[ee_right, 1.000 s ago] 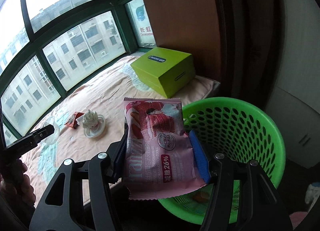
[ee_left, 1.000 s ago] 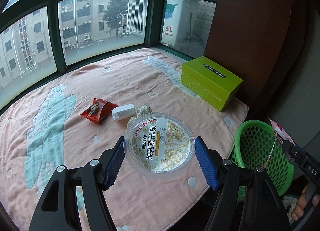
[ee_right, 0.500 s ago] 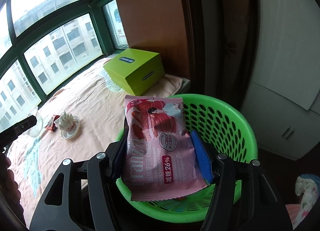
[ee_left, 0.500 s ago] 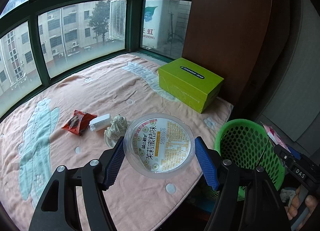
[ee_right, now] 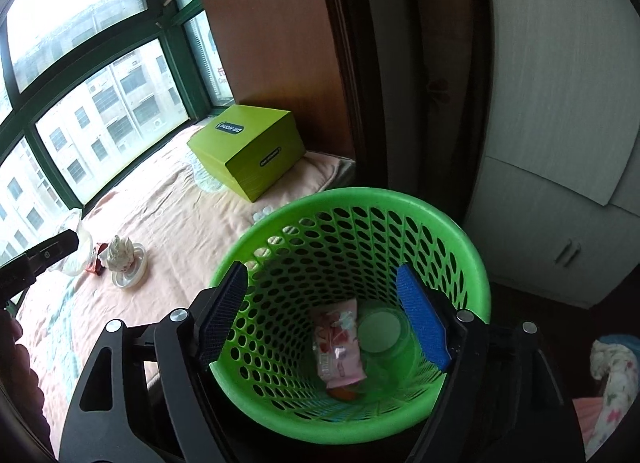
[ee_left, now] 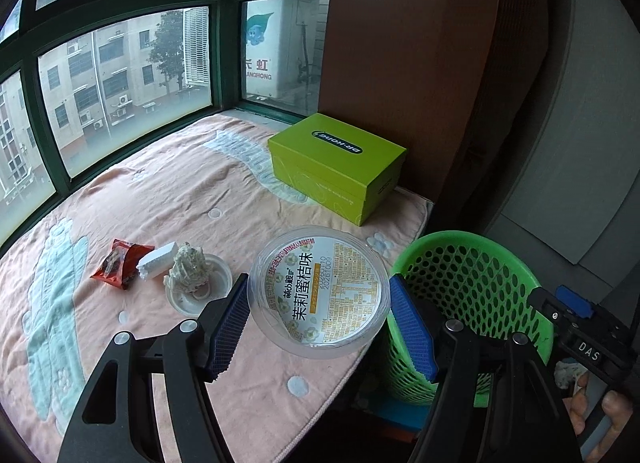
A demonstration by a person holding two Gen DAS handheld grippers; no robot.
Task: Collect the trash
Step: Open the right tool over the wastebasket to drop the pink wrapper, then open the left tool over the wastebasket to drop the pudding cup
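- a pink fleece blanket with pale blue cartoon shapes (ee_left: 192, 199) covers the wide window ledge below the green-framed bay window (ee_left: 224, 59).
- a green perforated plastic basket (ee_right: 472, 263) stands on the floor just beside the ledge's edge.
- a lime green cardboard box with a black oval label (ee_left: 336, 165) sits on the blanket near the brown wooden panel, well apart from the other litter.
- the left hand-held gripper (ee_left: 318, 313) clamps a round clear plastic lid with a printed white and yellow label (ee_left: 320, 291) between its blue pads, holding it above the blanket's edge next to the basket.
- the right hand-held gripper (ee_right: 322, 311) hangs over the basket's mouth; its jaws have just been opening and stand apart with nothing between them.
- a pink snack wrapper with red print (ee_right: 340, 343) lies at the bottom of the basket, beside something orange.
- on the blanket, a crumpled wad of whitish paper (ee_left: 188, 269) sits in a shallow white round dish (ee_left: 218, 283).
- a small white foam block (ee_left: 158, 265) lies touching the wad, with a red and brown snack wrapper (ee_left: 120, 269) just beside it.
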